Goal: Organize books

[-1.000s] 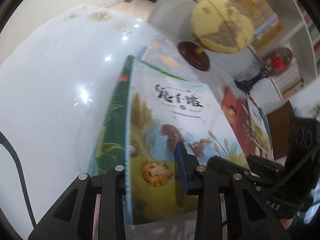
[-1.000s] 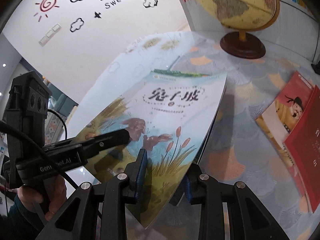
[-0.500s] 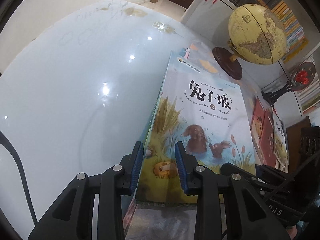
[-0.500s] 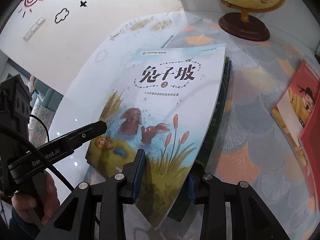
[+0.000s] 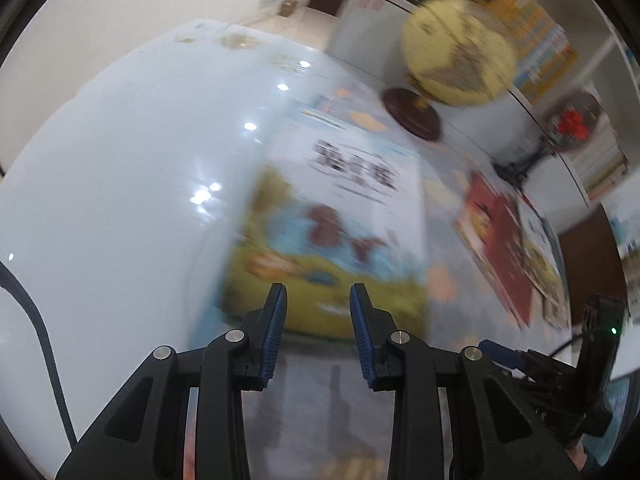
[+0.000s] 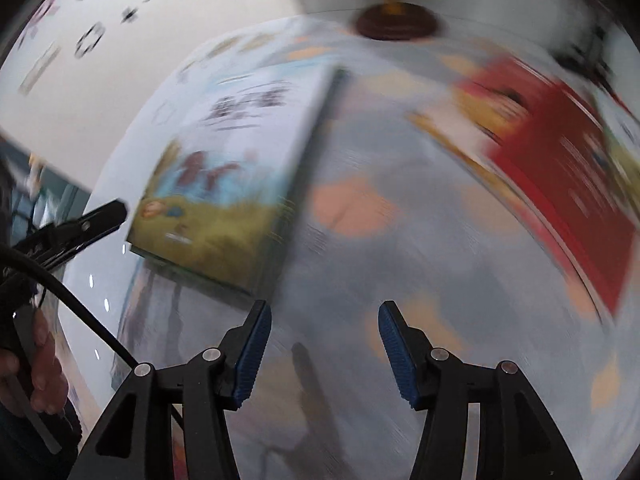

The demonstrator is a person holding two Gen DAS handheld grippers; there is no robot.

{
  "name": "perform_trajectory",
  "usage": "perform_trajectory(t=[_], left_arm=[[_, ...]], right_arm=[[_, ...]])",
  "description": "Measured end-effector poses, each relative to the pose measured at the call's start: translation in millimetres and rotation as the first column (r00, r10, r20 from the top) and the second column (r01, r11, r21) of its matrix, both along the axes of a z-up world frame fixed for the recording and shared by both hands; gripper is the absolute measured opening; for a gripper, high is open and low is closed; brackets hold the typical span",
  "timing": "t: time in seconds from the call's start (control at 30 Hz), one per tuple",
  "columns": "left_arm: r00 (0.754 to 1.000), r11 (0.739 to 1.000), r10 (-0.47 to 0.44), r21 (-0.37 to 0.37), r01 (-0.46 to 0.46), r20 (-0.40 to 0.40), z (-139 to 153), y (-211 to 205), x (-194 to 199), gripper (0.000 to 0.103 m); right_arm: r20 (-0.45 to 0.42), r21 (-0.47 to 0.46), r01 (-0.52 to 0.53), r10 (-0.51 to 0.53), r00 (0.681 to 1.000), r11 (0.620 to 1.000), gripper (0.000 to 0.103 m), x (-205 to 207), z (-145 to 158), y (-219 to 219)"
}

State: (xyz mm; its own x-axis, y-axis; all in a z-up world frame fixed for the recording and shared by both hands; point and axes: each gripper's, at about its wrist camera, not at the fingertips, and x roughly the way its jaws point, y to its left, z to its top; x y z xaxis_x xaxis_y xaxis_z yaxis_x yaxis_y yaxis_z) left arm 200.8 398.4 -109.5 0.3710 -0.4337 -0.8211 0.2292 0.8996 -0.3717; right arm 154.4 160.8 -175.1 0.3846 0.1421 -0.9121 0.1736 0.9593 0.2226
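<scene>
Rabbit book point(image 5: 336, 236) being left flat on stack near globe point(image 5: 456, 60); left gripper point(image 5: 318, 300) released, empty; right gripper point(image 6: 324, 316) being opened, empty; red books point(image 6: 560, 160) being awaited beside globe

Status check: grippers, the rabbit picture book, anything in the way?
Left gripper open, empty. Right gripper opening, nothing between its jaws. Rabbit book flat on the stack, released. Red books lie apart at right, globe behind; nothing blocking.

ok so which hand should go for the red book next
Right, probably. The right gripper is empty, its jaws opening, and the red book lies just ahead to its right. The left gripper faces the rabbit book, already set down, with the red book farther off.
</scene>
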Motion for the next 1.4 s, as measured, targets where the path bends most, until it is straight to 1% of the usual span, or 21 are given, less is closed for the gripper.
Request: perform_trajectory(t=[0.1,0.17,0.2,0.23,0.37,0.43,0.53,0.57,0.67,0.8,0.87,0.9,0.93,0.97,1.0,1.07,1.1,1.13,1.2,1.3,1.4], left_arm=[[0.997,0.997,-0.076,0.005,0.076,0.009,11,-34,-22,0.029],[0.991,0.991,-0.133,0.012,0.133,0.02,18,-58,-37,0.029],[0.984,0.984,-0.177,0.02,0.176,0.026,23,-79,-48,0.029],[0.98,0.98,-0.197,0.024,0.196,0.029,25,-88,-56,0.029],[0.95,0.951,-0.309,0.026,0.308,0.041,37,-158,-106,0.029],[0.938,0.939,-0.343,0.021,0.343,0.038,40,-185,-127,0.029],[0.916,0.916,-0.401,0.016,0.401,0.019,42,-231,-171,0.029],[0.904,0.904,-0.427,0.022,0.427,0.013,42,-252,-193,0.029],[0.877,0.877,-0.48,0.023,0.48,-0.005,40,-290,-238,0.029],[0.826,0.826,-0.562,0.026,0.563,-0.037,31,-346,-296,0.029],[0.802,0.802,-0.595,0.036,0.597,-0.044,31,-369,-317,0.029],[0.79,0.788,-0.612,0.046,0.614,-0.038,35,-379,-328,0.028],[0.783,0.78,-0.622,0.064,0.622,-0.027,38,-386,-335,0.028],[0.766,0.763,-0.642,0.083,0.641,-0.014,43,-393,-344,0.029],[0.758,0.754,-0.653,0.089,0.651,-0.009,45,-398,-348,0.031],[0.744,0.74,-0.669,0.097,0.665,0.003,50,-406,-351,0.031],[0.741,0.737,-0.672,0.102,0.668,0.005,50,-409,-350,0.031],[0.74,0.737,-0.672,0.105,0.668,0.005,50,-412,-349,0.031],[0.747,0.743,-0.665,0.101,0.662,0.001,47,-419,-341,0.031],[0.763,0.761,-0.646,0.082,0.643,0.004,45,-428,-318,0.031],[0.791,0.79,-0.612,0.067,0.61,0.019,47,-429,-282,0.031]], right_arm=[[0.023,0.031,0.098,-0.099,0.995,0.995,0.054,-34,8,-35],[0.047,0.032,0.146,-0.147,0.988,0.989,0.054,-52,17,-56],[0.065,0.034,0.163,-0.165,0.984,0.986,0.054,-62,23,-68],[0.08,0.031,0.175,-0.177,0.981,0.984,0.054,-71,29,-75],[0.129,0.014,0.221,-0.221,0.967,0.975,0.054,-124,47,-107],[0.135,0.002,0.238,-0.236,0.962,0.971,0.054,-155,49,-122],[0.135,-0.003,0.279,-0.276,0.952,0.96,0.054,-212,51,-152],[0.136,0.005,0.291,-0.289,0.948,0.957,0.054,-226,52,-160],[0.129,0.031,0.344,-0.345,0.93,0.939,0.055,-283,50,-193],[0.134,0.047,0.384,-0.387,0.912,0.922,0.054,-342,54,-224],[0.143,0.047,0.401,-0.404,0.904,0.915,0.055,-366,58,-236],[0.148,0.051,0.412,-0.415,0.898,0.91,0.055,-378,59,-242],[0.15,0.056,0.425,-0.429,0.891,0.903,0.055,-387,60,-249],[0.153,0.067,0.443,-0.448,0.881,0.894,0.055,-396,61,-256],[0.154,0.085,0.458,-0.465,0.872,0.885,0.055,-404,61,-262],[0.152,0.123,0.485,-0.5,0.853,0.866,0.055,-414,58,-274],[0.154,0.142,0.497,-0.515,0.843,0.856,0.055,-419,57,-279],[0.153,0.148,0.501,-0.52,0.84,0.853,0.055,-420,56,-282],[0.146,0.145,0.512,-0.53,0.835,0.847,0.055,-422,54,-287],[0.13,0.131,0.523,-0.537,0.833,0.842,0.055,-416,51,-297],[0.123,0.113,0.529,-0.54,0.833,0.841,0.055,-400,52,-309]])
